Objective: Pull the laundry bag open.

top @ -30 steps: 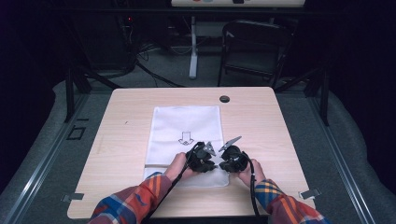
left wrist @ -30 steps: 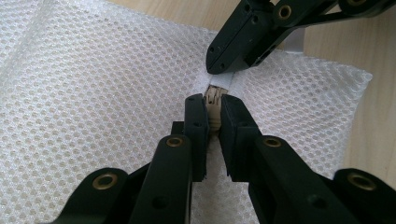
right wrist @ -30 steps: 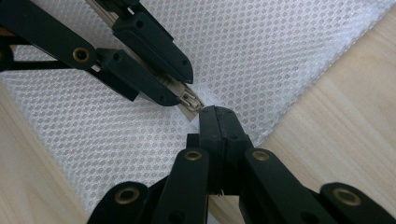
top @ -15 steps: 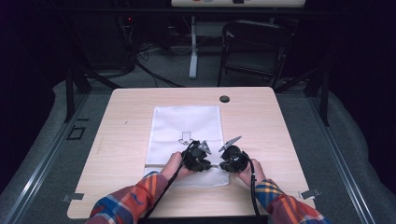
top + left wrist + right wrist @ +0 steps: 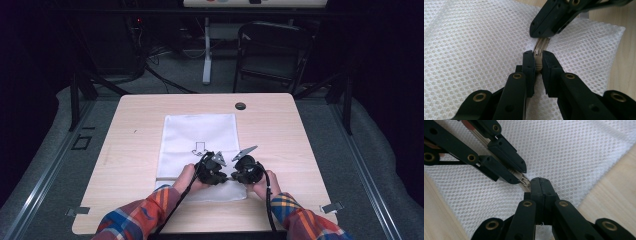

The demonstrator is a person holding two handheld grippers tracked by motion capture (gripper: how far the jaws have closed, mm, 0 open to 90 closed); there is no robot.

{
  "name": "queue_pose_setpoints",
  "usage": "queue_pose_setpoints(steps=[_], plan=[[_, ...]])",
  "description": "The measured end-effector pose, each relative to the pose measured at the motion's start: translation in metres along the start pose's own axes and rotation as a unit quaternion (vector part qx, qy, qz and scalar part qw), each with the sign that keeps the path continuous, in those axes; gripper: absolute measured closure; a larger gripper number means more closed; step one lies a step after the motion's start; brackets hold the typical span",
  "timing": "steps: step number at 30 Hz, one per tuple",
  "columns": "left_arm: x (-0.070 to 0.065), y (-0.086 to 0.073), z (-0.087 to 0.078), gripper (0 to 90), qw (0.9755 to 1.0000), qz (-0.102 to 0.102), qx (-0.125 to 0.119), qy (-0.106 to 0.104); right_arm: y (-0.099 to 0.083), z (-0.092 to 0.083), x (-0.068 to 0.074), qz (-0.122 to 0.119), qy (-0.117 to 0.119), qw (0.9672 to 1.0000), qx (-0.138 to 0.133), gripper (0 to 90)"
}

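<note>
White mesh bag (image 5: pixel 474 45), beige zipper (image 5: pixel 541 45), black grippers, plaid sleeves (image 5: pixel 135 220), light wood table (image 5: pixel 135 135).

**No readable text; one arrow sign**

No words, brand names or numbers can be read in any view. The one sign is a small outlined arrow (image 5: pixel 200 147), drawn in dark line on the white rectangular sheet (image 5: pixel 200 130) that lies on the light wooden table (image 5: pixel 135 150); in the high view it points toward the person's side of the table. Coloured marks sit on the pale strip (image 5: pixel 255 2) along the top edge of the high view, too small and cut off to read.
</note>
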State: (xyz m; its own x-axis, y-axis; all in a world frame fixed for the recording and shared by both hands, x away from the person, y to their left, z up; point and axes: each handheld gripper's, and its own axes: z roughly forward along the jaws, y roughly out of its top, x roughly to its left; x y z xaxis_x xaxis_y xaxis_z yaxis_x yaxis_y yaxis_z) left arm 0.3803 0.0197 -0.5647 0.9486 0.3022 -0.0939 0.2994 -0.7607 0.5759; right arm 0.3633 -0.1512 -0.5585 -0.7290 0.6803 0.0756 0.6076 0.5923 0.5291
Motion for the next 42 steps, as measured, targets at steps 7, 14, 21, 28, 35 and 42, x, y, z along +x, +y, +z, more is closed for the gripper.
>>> queue_pose_setpoints(steps=[7,14,21,28,35,42], plan=[[-0.0016,0.0008,0.0007,81.2,1.0,0.001,-0.002,0.008,-0.002,0.0028,0.0002,0.004,0.002,1.0,-0.006,90.0],[-0.0017,0.001,0.0005,81.3,1.0,0.003,0.0,0.008,-0.0021,0.0024,-0.0009,0.002,0.002,1.0,0.005,90.0],[-0.0019,0.0013,0.0,81.5,1.0,0.005,0.002,0.008,-0.0005,0.0025,0.0013,-0.012,-0.008,0.9998,0.011,90.0],[-0.0012,0.0014,-0.0012,81.5,0.9999,0.004,0.007,0.006,-0.0003,0.0022,0.0013,-0.011,-0.008,0.9998,0.013,90.0],[-0.0015,0.0016,-0.001,81.6,1.0,0.005,0.005,0.006,-0.0006,0.0023,0.0013,-0.01,-0.008,0.9998,0.013,90.0],[-0.0013,0.0015,-0.0015,81.6,1.0,0.004,0.006,0.004,-0.0002,0.0014,0.0021,-0.01,-0.01,0.9997,0.02,90.0]])
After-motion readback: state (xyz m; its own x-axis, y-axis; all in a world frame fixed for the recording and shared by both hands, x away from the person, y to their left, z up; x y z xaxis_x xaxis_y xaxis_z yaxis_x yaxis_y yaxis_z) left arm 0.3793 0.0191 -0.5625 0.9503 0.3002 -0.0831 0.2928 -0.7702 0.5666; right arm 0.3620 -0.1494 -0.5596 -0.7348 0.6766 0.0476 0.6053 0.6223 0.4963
